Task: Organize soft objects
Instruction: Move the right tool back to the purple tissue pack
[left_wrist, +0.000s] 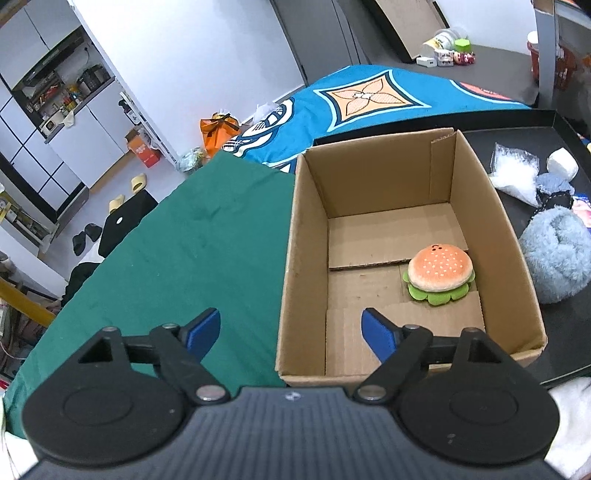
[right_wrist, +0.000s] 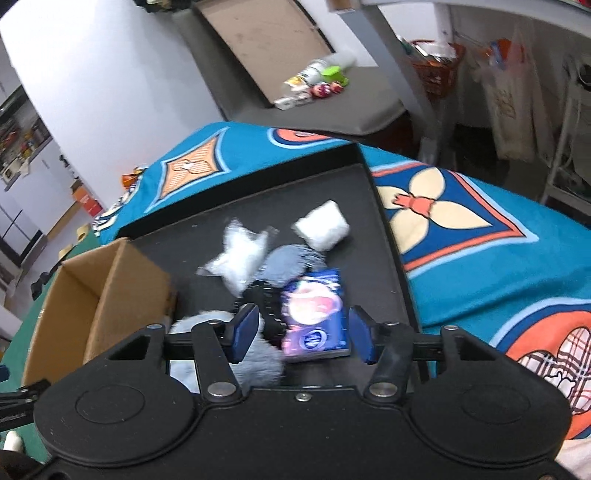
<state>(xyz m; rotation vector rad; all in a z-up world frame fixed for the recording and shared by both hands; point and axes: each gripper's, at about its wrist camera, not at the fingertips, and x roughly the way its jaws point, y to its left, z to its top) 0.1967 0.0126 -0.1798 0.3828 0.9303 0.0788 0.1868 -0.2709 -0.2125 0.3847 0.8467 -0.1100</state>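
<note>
cardboard box (left_wrist: 306, 236): 1 | burger plush (left_wrist: 439, 275): 1 | black tray (right_wrist: 380, 206): 1 | white pouches (right_wrist: 321, 225): 2 | fluffy blue balls (left_wrist: 557, 254): 1 | printed packets (right_wrist: 314, 317): 1

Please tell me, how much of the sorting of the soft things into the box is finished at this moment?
Done: one burger plush lies inside the cardboard box.
In hand: nothing; the left gripper and right gripper are both open.
Left: on the black tray, the fluffy blue item, white pouch, clear bag and purple packet.
</note>
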